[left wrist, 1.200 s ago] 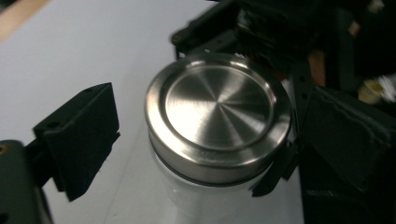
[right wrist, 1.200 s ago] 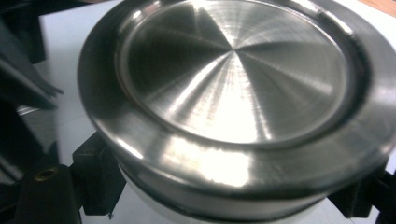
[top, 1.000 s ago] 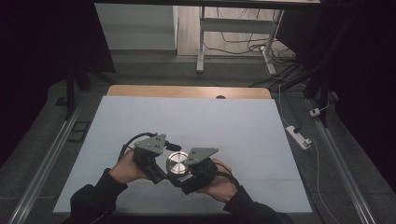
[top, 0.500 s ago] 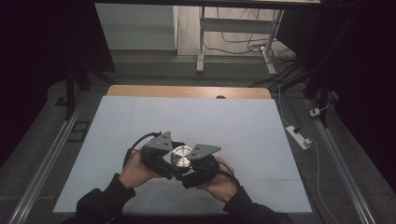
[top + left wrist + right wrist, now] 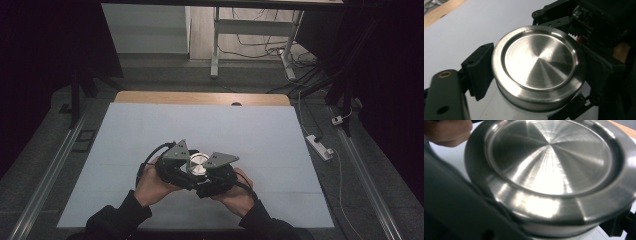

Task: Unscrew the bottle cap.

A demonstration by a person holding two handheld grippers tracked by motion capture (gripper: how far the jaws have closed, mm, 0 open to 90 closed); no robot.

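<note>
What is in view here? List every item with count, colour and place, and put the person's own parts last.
Metal lid: one, brushed silver, round, on a white container between the two grippers at the near middle of the table.
White container: one, white, under the lid; little of it shows.
Table: one, pale blue-white top with a wooden strip along the far edge.
Power strip: one, white, on the floor right of the table.
Desk frame: one, white, on the floor beyond the table.
Cables: several, dark, on the floor near the desk frame.
Left gripper: one, black with a grey plate, left of the lid, jaws around it, just opening.
Right gripper: one, black with a grey plate, right of the lid.
Hands: two, left hand, right hand, dark sleeves.
</note>
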